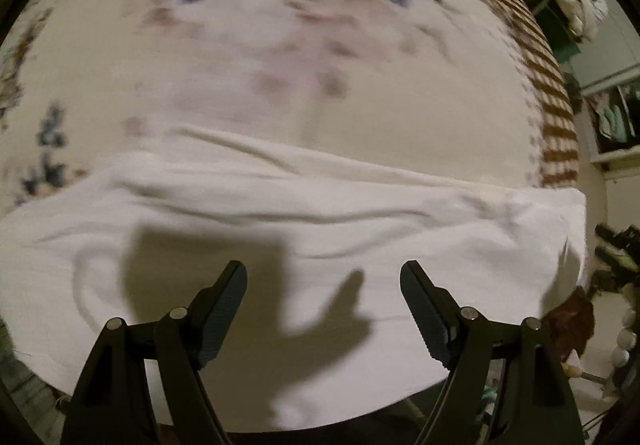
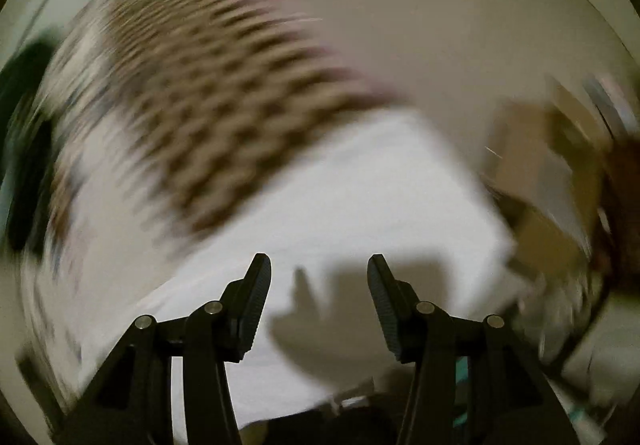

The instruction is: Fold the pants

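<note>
White pants (image 1: pixel 304 213) lie spread flat across the near edge of a bed, with soft wrinkles. My left gripper (image 1: pixel 323 275) is open and empty, hovering just above the pants near their front edge; its shadow falls on the cloth. In the right wrist view, which is badly motion-blurred, the white pants (image 2: pixel 360 189) show with a corner at the right. My right gripper (image 2: pixel 319 267) is open and empty above them.
The bed cover (image 1: pixel 280 77) is cream with blue and pink flowers and a brown striped border (image 1: pixel 556 117). Right of the bed are shelves and clutter (image 1: pixel 612 117). The floor beside the bed is cluttered too (image 2: pixel 560 205).
</note>
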Demonstrator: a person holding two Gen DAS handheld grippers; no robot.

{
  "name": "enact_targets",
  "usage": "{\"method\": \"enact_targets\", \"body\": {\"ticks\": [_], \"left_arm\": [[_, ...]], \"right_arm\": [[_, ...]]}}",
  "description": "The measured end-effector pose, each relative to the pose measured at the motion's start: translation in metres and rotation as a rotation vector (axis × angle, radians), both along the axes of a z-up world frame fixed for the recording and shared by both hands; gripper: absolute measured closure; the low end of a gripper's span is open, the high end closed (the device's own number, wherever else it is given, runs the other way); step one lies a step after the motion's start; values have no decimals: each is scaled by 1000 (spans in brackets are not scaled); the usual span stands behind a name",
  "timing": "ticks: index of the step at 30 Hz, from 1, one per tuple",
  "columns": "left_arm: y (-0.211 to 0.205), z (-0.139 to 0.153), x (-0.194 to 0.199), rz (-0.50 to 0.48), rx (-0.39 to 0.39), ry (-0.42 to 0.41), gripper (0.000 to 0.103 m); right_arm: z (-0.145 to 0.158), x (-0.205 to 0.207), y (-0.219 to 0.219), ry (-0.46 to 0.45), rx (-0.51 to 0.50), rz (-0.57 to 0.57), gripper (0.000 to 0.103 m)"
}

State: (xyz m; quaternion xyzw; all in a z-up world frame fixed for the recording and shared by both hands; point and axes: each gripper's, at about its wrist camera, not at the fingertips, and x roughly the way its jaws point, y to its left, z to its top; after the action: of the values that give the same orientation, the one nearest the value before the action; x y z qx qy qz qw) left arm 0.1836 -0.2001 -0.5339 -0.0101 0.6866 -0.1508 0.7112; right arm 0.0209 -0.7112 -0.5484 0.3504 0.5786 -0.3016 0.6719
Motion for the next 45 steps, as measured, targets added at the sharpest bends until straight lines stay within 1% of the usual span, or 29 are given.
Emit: {"method": "enact_targets", "body": {"ticks": [2,4,5,7,8,9,10,11,12,13,14,15,18,20,22,24,25,26,27,28,29,30,31,33,34,35,39,42,45], "left_arm": [[-28,-4,-3,-22,-18,7,25],[-47,-12,-8,-48,-18,3,25],[-53,-16,-1,-58,-11,4,25],[-63,-38,0,-81,39,23,25],[-66,-45,0,-84,44,23,20],[-69,-45,2,-84,28,12,8],[-71,-45,2,-88,26,12,5],[-76,-47,1,-98,46,17,5],[-79,-48,1,-108,64,19,3],[-81,-50,0,-110,67,22,1],[-85,-51,1,-112,75,23,0],[-88,-53,1,-114,87,27,0],[-95,-56,0,-118,125,31,0],[-114,-63,-2,-116,135,29,0],[-118,-64,-4,-109,140,17,0],[-125,-64,-3,-109,143,-9,0],[-127,-65,-4,-111,144,-14,0],[-128,-66,-5,-109,145,-16,0],[-127,-67,-9,-108,146,-17,0],[-127,-67,-13,-107,145,-19,0],[-129,-67,-21,-106,145,-22,0],[-133,-69,-19,-106,147,-23,0],[-124,-64,-16,-106,147,-23,0],[-129,-65,-20,-106,149,-20,0],[-129,-66,-17,-106,149,-17,0],[-118,-62,-14,-108,150,-14,0],[-125,-66,-11,-109,154,2,0],[-125,-65,-7,-105,159,11,0],[-125,-64,-7,-100,165,11,0]], "right_arm": [[-8,-45,-45,0,17,-137,50],[-17,-78,-74,-13,31,-233,50],[-21,-88,-82,-23,41,-247,50],[-32,-99,-92,-30,60,-259,50],[-41,-98,-91,-28,70,-257,50],[-48,-102,-97,-31,89,-257,50],[-55,-91,-85,-40,105,-259,50],[-64,-86,-81,-52,126,-263,50],[-70,-87,-84,-74,155,-267,53],[-73,-82,-74,-78,162,-264,60],[-77,-79,-68,-82,158,-261,86],[-72,-80,-67,-75,107,-257,90],[-54,-77,-53,-98,44,-247,93],[-55,-81,-52,-92,49,-253,92],[-72,-83,-55,-29,91,-245,89],[-90,-91,-62,-12,162,-279,64],[-95,-95,-65,-29,193,-296,60],[-95,-102,-67,-93,226,-315,46],[-95,-108,-68,-164,263,-329,29],[-98,-113,-67,-231,314,-338,20],[-103,-117,-65,-273,363,-341,13],[-111,-120,-62,-297,404,-353,13],[-120,-123,-58,-310,441,-367,13],[-131,-127,-51,-335,472,-406,15],[-130,-128,-49,-367,470,-418,20],[-127,-129,-47,-405,455,-431,37],[-105,-131,-42,-556,361,-462,51],[-99,-123,-40,-630,364,-441,51],[-103,-105,-39,-603,370,-373,50]]}}
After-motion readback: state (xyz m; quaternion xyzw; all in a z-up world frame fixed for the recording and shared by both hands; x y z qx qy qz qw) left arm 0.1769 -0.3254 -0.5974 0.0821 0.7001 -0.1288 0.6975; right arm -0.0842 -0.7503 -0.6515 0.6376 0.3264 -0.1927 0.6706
